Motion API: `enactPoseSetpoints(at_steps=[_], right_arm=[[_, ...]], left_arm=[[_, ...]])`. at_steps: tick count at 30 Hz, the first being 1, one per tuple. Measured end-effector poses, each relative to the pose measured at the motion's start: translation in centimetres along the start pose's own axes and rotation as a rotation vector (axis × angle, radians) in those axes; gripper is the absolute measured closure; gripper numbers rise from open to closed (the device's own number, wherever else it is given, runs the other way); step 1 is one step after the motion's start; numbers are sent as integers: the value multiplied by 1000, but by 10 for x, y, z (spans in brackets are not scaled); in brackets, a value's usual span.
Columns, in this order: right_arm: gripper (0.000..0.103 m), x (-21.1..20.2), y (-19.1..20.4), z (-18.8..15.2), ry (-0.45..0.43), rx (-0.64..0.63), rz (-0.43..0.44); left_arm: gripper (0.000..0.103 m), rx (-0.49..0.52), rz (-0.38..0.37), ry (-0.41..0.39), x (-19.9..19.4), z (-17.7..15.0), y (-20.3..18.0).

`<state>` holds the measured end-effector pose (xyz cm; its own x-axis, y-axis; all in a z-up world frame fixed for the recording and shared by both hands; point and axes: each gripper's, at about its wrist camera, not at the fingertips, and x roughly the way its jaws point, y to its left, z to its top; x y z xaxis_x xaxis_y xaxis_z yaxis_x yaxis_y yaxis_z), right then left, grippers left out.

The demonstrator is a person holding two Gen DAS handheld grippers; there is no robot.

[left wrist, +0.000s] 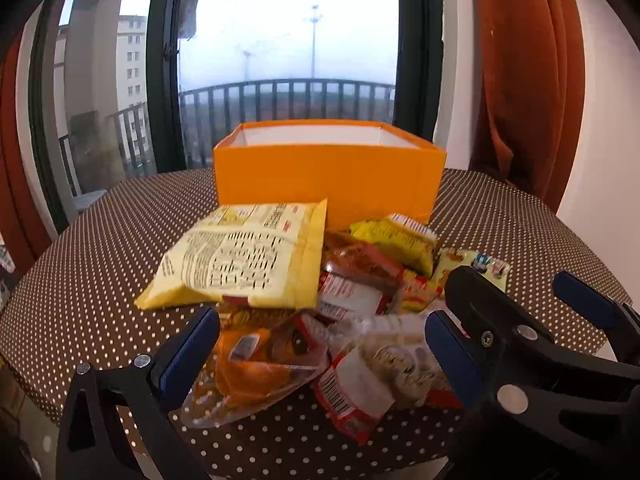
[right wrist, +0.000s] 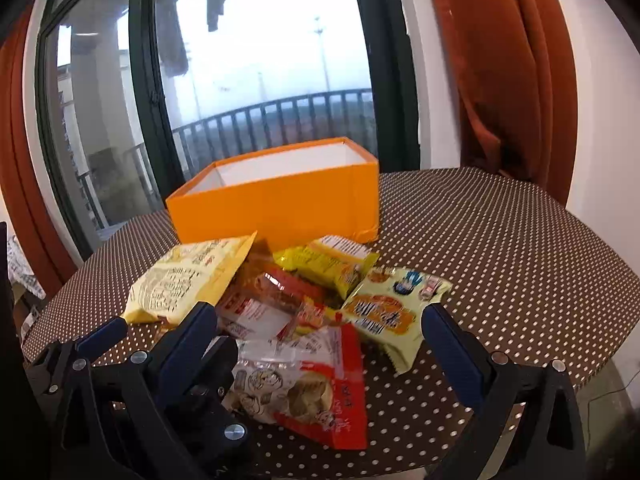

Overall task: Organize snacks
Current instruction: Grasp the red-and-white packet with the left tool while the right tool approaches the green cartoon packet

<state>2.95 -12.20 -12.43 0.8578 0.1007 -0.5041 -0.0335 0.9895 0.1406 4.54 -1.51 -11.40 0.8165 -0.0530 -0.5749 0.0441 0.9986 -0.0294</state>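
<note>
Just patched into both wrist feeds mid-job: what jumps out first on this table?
The open-topped bright orange cardboard box stands at the far side of the brown polka-dot tablecloth, nothing visible inside from this angle. In front of it lies a loose heap of snack packets, the large pale yellow printed bag tilted on its left. Both the left hand-held gripper and the right hand-held gripper hover open over the heap.

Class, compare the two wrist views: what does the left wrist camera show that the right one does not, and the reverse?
Only the left wrist view shows the clear orange packet between the left gripper fingers. Only the right wrist view shows the whole front of the pale green packet and the box's inner white walls more fully. Both show the orange box, the big yellow bag, the polka-dot table and the open right gripper.
</note>
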Motion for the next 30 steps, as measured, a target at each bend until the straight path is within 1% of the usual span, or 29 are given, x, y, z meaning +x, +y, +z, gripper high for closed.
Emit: enactPoseSetpoints(at_steps=[5,11,14,16,19,22,25,26,28,30], right_arm=[[0,10,-2,-12,24,2,-3],[0,21,-16,-15,52,28,-25],[0,26,-22,-14,68,42,-24],[0,29,-25,-15,72,51,-27],[0,34,-30,-17,84,56,-36],[0,44,-39,-19,107,85,-53],[0,49,-46,-17,120,104,-50],[0,51,-47,-17,121,99,-49],[0,53,-46,-15,118,85,-54],[0,54,-47,-14,116,83,-51]], left_arm=[[0,12,-26,25,8,-13,-7],[0,26,-13,24,17,-15,-22],[0,6,-39,49,26,-15,-23],[0,-6,-50,51,29,-15,-24],[0,8,-55,44,34,-17,-30],[1,2,-71,70,41,-20,-36],[13,-15,-101,63,46,-20,-40],[23,-14,-130,55,46,-20,-41],[24,-15,-127,54,49,-18,-42],[29,-18,-127,52,49,-16,-40]])
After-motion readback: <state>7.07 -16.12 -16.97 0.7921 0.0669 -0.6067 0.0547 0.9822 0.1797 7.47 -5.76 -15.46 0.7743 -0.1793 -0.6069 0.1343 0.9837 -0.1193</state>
